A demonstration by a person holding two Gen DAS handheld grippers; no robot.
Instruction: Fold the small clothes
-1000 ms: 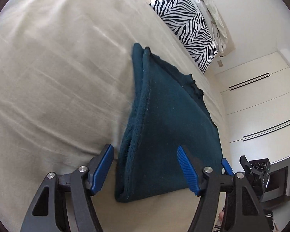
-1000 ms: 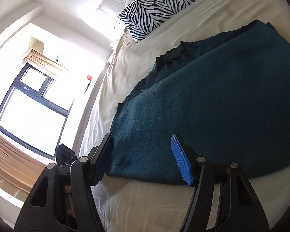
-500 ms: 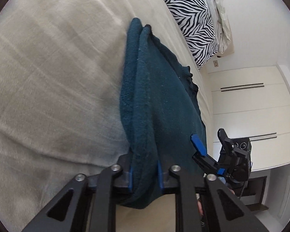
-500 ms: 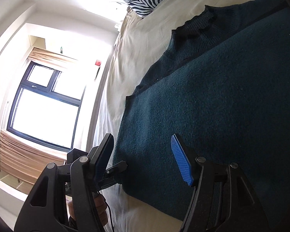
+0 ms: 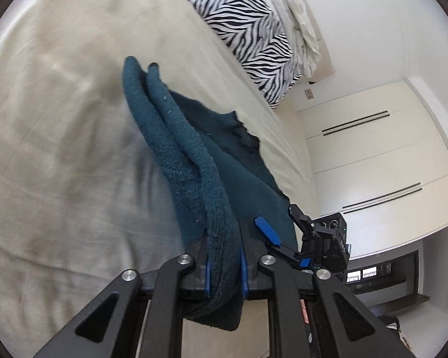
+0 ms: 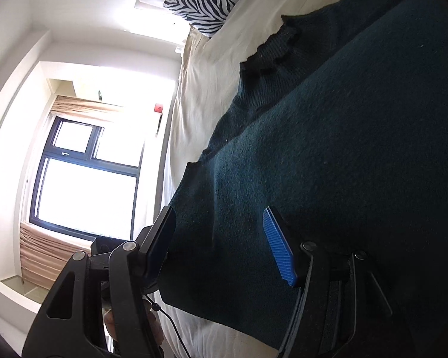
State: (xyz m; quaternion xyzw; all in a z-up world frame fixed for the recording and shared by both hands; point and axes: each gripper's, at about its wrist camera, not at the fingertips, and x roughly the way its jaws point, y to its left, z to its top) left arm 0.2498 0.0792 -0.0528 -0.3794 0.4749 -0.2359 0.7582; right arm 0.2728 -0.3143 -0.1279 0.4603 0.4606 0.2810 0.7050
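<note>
Dark teal knitted sweater (image 5: 248, 185) lies folded lengthwise on the cream-sheeted bed (image 5: 59, 119), its collar toward the zebra-striped pillow (image 5: 254, 38). Your left claw (image 5: 224, 271) has just clenched on the thick doubled edge at the near corner, where a second ago its jaws stood wide on either side of that edge; the gripped edge now rises off the sheet in a ridge running away from you. That reads as the start of the next fold, with the corner ready to be carried over. Your right claw (image 6: 221, 247) is released, its blue pads straddling the other near corner without pressing on the knit. Bare sheet lies beyond the sweater on the left claw's side and toward the pillow; on the right claw's side the bed's edge and a bright window (image 6: 86, 179) are close.
</note>
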